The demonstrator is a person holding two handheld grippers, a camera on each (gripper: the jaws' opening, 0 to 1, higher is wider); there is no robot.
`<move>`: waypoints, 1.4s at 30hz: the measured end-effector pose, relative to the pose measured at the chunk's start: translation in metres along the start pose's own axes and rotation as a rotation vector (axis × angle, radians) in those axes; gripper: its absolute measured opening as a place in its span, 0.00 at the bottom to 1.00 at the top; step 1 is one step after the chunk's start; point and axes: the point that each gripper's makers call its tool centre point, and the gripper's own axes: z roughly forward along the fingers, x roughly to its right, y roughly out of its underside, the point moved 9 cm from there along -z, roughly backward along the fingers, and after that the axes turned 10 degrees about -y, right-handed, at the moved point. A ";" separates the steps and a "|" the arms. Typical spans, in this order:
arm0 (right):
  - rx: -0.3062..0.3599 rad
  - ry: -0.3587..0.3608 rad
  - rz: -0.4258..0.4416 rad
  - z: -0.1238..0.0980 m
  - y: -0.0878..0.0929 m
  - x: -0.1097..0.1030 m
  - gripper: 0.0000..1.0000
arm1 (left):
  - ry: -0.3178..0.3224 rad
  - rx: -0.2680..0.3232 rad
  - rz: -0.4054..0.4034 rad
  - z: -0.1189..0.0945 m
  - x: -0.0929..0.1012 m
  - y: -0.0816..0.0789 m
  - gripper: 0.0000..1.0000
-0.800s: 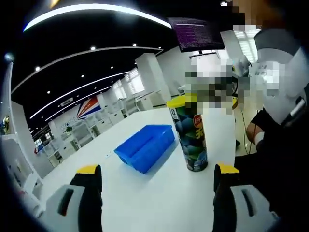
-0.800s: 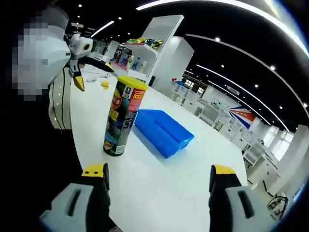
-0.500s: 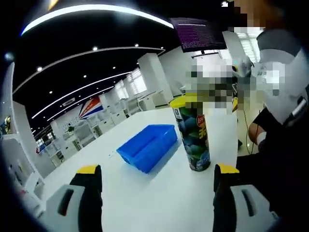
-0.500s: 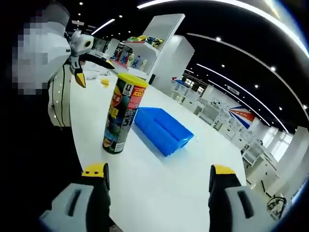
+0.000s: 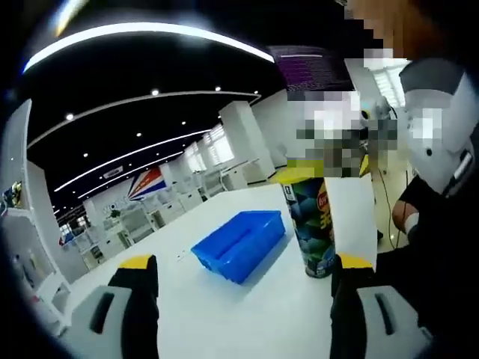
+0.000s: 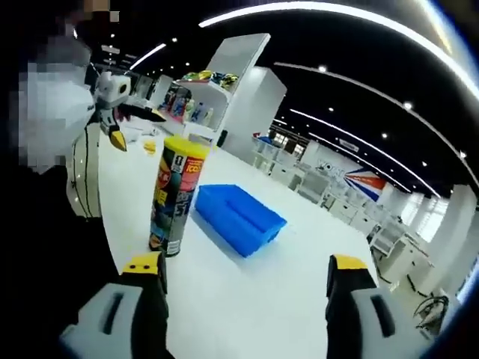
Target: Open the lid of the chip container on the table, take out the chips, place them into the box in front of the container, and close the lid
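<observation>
chip container [image 5: 316,224]: upright on the white table [image 5: 247,314], yellow lid [image 6: 185,146] still on. In the left gripper view it stands to the right, near the right jaw; in the right gripper view it stands to the left, near the left jaw.
blue box [image 5: 239,244]: open tray, empty as far as visible, just beside the can, not touching it that I can tell.
left gripper [image 5: 243,271]: jaws wide apart, nothing between them, short of the can.
right gripper [image 6: 245,269]: jaws wide apart too, holding nothing, short of the can.
stage: approach only, lid not yet touched.
handling (judgement): tall thin-walled tube, likely light and tippy, label probably slick. Squeeze too hard and the wall dents and the chips crack.
grip plan (judgement): one gripper around the mid or lower body to steady it, the other pinching the lid rim to peel it up. The lid looks like soft plastic and will flex.
risk (judgement): knocking the can over on a side approach.
person: dark sleeve at the near edge of both views.
</observation>
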 end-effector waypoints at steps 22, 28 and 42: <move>0.264 -0.149 -0.005 0.011 -0.056 0.005 0.89 | 0.288 0.184 -0.202 0.034 0.029 0.021 0.95; 0.290 -0.178 0.010 0.015 -0.067 0.004 0.89 | 0.365 0.218 -0.266 0.047 0.040 0.027 0.90; 0.291 -0.290 -0.003 0.051 -0.079 -0.017 0.90 | 0.557 0.211 -0.323 0.097 0.089 0.047 0.90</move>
